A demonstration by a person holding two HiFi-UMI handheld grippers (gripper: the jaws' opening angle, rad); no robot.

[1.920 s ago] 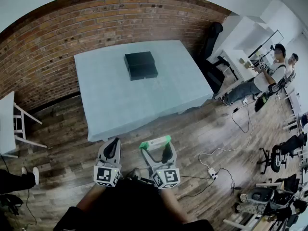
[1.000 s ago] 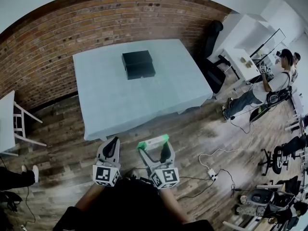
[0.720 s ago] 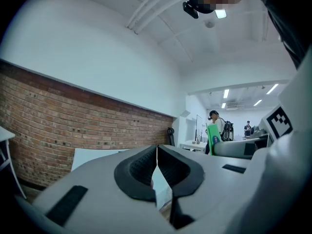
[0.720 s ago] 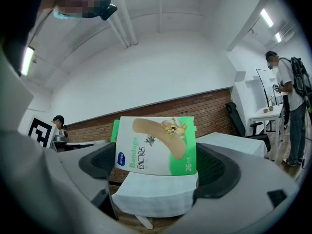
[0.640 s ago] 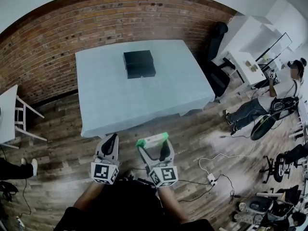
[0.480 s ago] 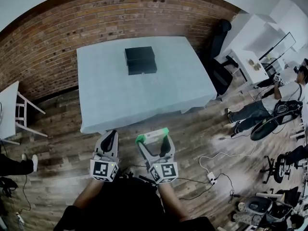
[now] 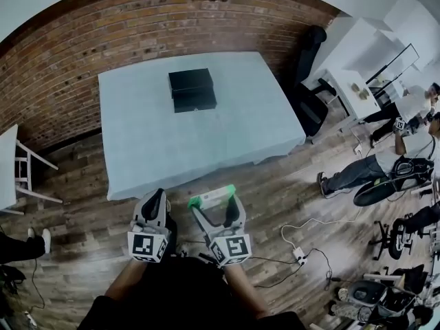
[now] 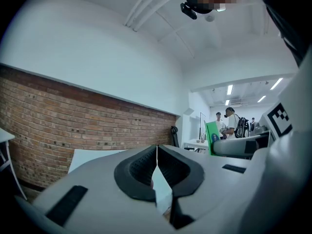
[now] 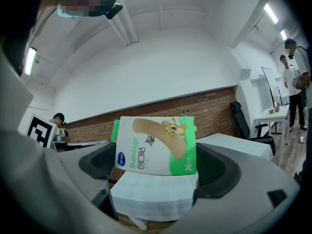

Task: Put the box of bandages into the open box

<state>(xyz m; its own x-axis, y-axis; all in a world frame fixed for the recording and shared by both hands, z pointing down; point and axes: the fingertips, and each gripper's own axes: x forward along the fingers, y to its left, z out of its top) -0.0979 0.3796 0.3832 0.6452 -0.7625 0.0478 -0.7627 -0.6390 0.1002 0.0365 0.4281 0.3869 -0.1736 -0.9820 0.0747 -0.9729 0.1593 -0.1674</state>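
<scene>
Green box of bandages (image 9: 156,147) — one — in right gripper (image 7: 214,206) (jaws clamped).

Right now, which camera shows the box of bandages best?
The right gripper view: the box of bandages faces it, print readable, between the jaws. The head view shows a small edge; the left gripper view, a green sliver.

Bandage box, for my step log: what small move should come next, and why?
Probably carry the right gripper forward, toward the table. It is shut on the bandage box over the floor, short of the table's near edge, and the open box lies on its far half.
</scene>
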